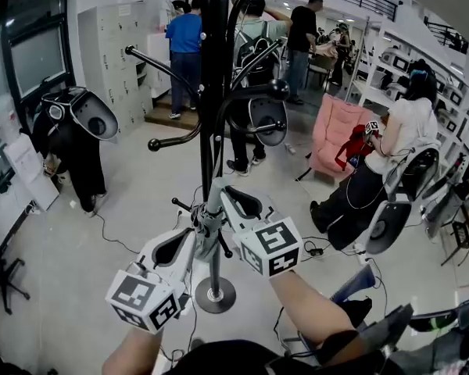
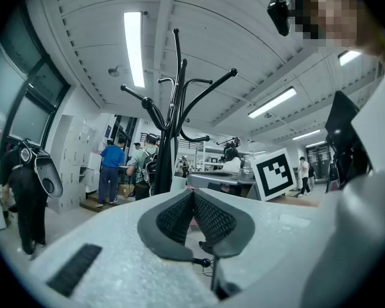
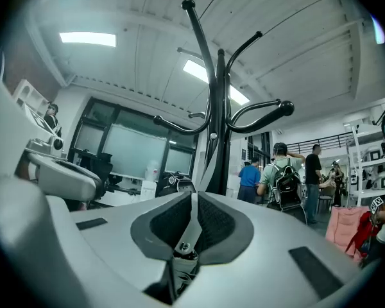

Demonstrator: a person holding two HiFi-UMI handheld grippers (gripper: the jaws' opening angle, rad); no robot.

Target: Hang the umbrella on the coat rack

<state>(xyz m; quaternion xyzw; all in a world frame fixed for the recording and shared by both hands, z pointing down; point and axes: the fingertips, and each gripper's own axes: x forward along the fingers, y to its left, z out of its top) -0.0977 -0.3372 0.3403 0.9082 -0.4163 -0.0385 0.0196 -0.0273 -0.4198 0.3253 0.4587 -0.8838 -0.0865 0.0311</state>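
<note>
Against the busy workshop, the umbrella strap [image 3: 203, 172] was clamped in the right gripper [image 3: 192, 197], left gripper [image 2: 192, 194] closed, coat rack hooks [image 3: 279, 108] at twelve o'clock.

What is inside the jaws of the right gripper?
A pale strap, clamped tight. Below it, part of the umbrella shows; the rest is covered by the right gripper.

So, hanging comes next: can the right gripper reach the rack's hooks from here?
Probably yes: the right gripper, shut on the umbrella strap, is beside the pole, with open air up to the nearest hook.
</note>
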